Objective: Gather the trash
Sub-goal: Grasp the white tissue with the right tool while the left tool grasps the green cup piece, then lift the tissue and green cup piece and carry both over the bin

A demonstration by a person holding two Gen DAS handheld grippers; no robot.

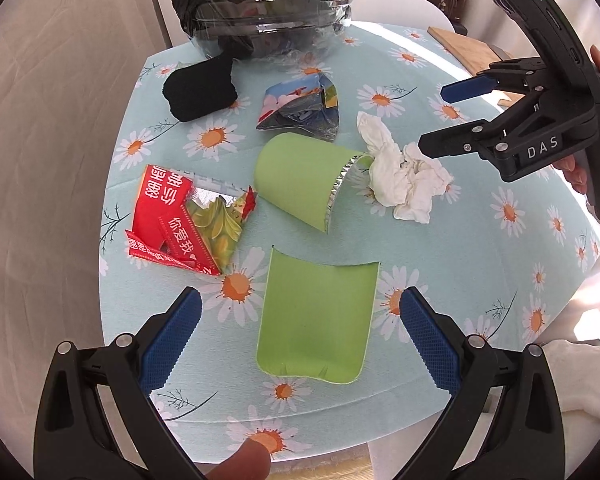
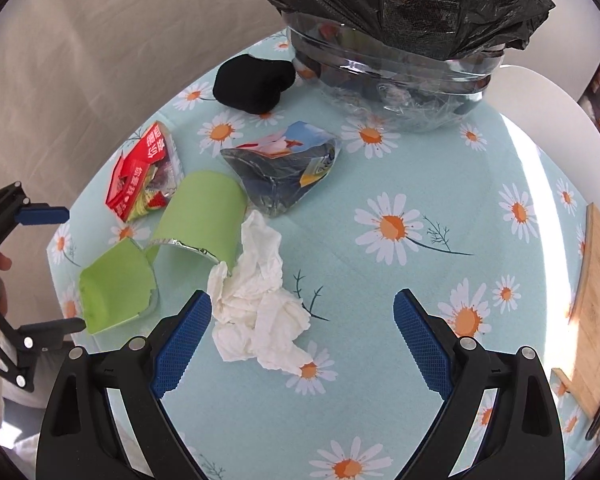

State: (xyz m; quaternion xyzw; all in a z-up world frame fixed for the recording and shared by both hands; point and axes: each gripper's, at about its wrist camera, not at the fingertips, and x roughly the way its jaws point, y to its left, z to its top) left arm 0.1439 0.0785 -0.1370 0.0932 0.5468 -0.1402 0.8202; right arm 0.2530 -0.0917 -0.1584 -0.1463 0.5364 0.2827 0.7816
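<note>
Left gripper [image 1: 300, 328], left wrist view: jaws spread wide, holding nothing, hovering over the flat green foil-backed lid piece [image 1: 316, 320] near the front edge of the daisy-print table [image 1: 480, 260]. Beyond it lie a curled green piece with crimped foil rim [image 1: 300, 180], a crumpled white tissue [image 1: 404, 176] just beside that rim, a torn red snack wrapper [image 1: 172, 216] to the left, a crushed blue-and-grey foil packet [image 1: 300, 112], and a black fabric bundle [image 1: 200, 90] touching the clear bin lined with a black bag [image 1: 260, 8].

Right wrist view: right gripper [image 2: 302, 340] also wide open and empty, above the tissue [image 2: 260, 312]. Curled green piece [image 2: 204, 216] touches the tissue; flat green piece [image 2: 116, 292] sits by the left gripper's [image 2: 52, 268] lower finger. Wooden board [image 2: 596, 300] at right edge.
</note>
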